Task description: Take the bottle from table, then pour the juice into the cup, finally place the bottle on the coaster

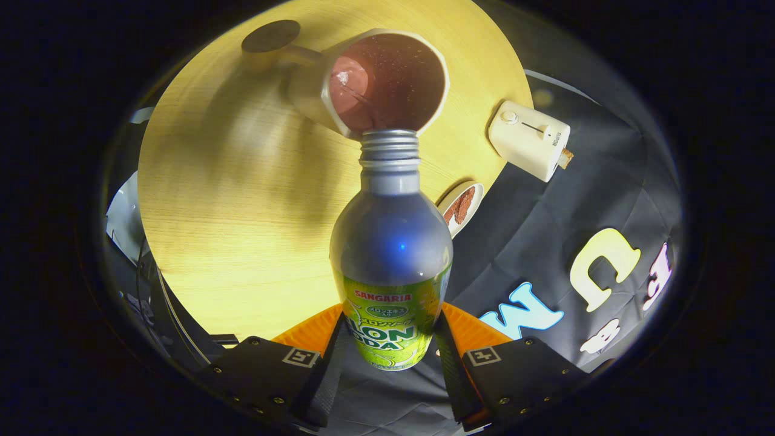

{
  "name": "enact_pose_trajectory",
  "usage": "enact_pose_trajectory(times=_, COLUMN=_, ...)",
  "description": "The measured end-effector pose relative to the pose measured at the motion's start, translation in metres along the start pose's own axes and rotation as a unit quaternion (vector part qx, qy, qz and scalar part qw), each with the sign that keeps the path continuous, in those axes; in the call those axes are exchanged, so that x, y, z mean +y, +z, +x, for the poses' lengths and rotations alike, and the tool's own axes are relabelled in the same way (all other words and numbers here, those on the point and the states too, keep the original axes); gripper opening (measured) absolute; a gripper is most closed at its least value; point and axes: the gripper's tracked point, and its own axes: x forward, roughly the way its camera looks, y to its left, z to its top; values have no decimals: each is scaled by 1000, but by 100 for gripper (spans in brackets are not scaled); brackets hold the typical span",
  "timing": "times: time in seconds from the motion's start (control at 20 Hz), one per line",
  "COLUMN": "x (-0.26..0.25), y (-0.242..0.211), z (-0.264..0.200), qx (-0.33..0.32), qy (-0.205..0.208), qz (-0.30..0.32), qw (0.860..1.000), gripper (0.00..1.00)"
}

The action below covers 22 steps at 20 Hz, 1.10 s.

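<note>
The jaws clamp the soda bottle (391, 254), tipped with its open mouth touching the mug's (387, 82) rim over the bench (242, 200), toaster (530, 140) near the edge.

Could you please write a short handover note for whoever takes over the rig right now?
Gripper: fingers shut on the silver metal bottle with the green label, gripped at its lower body.
Bottle: uncapped, its threaded mouth at the rim of the white cup with the dark red inside on the round wooden table.
Done: bottle taken, brought to the cup.
Left: finish pouring, then set the bottle on the dark round coaster beyond the cup.
</note>
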Motion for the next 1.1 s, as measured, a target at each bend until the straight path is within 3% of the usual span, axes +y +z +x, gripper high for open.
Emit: enact_pose_trajectory(times=1.1, x=-2, y=2, z=-9, qx=-7, qy=-12, qz=0, qw=1000, gripper=73)
